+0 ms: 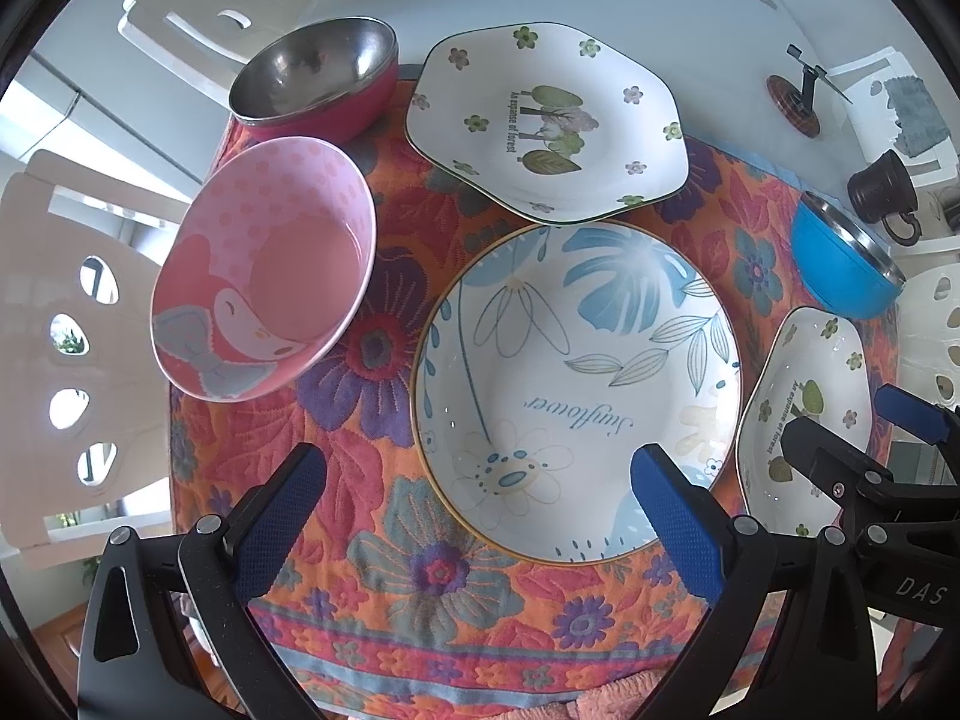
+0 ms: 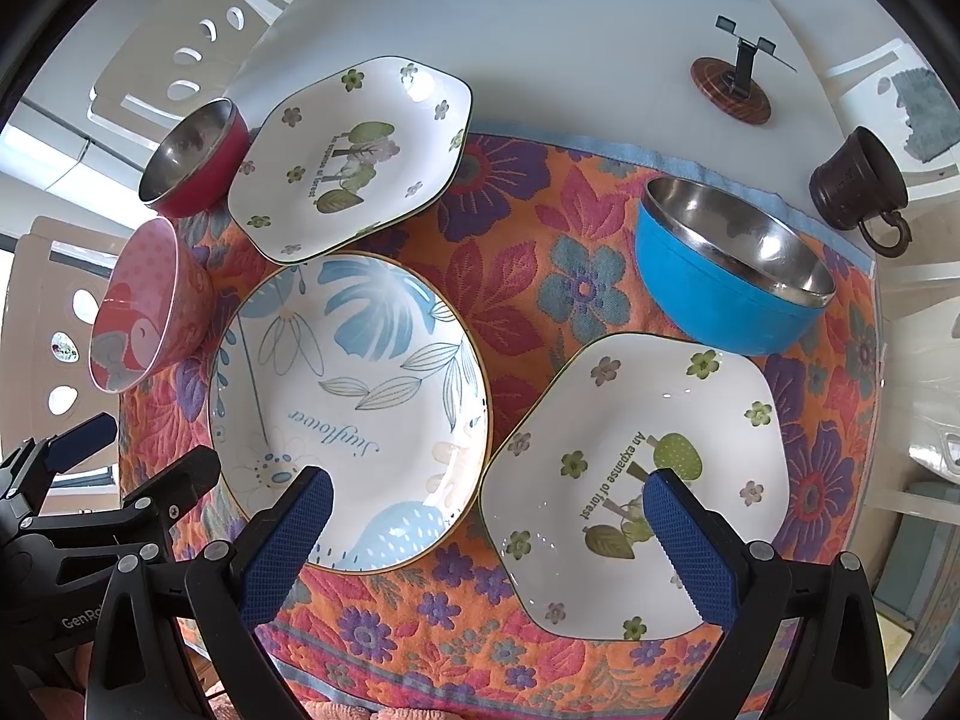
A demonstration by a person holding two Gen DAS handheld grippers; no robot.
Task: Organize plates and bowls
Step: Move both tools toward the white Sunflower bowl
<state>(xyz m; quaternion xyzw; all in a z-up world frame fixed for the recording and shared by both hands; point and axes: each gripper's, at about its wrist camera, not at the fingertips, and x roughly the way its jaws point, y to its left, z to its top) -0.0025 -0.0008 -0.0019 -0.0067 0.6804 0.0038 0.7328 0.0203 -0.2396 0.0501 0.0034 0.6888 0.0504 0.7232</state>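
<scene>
On a floral cloth (image 1: 384,588) lie a round blue-leaf "Sunflower" plate (image 1: 573,390) (image 2: 348,408), a hexagonal "forest" plate (image 1: 546,120) (image 2: 354,156) at the back, and a second hexagonal plate (image 1: 804,414) (image 2: 636,480) at the front right. A pink cartoon bowl (image 1: 270,264) (image 2: 144,306) and a red steel bowl (image 1: 315,75) (image 2: 195,156) stand at the left; a blue steel bowl (image 1: 846,264) (image 2: 729,264) stands at the right. My left gripper (image 1: 480,516) is open and empty above the round plate's near edge. My right gripper (image 2: 486,534) is open and empty, above the second hexagonal plate's left part.
A dark metal cup (image 2: 858,186) and a small stand on a wooden disc (image 2: 732,90) sit on the white table (image 2: 540,30) beyond the cloth. White perforated chairs (image 1: 72,324) stand at the left and behind. The table's near edge is just below the grippers.
</scene>
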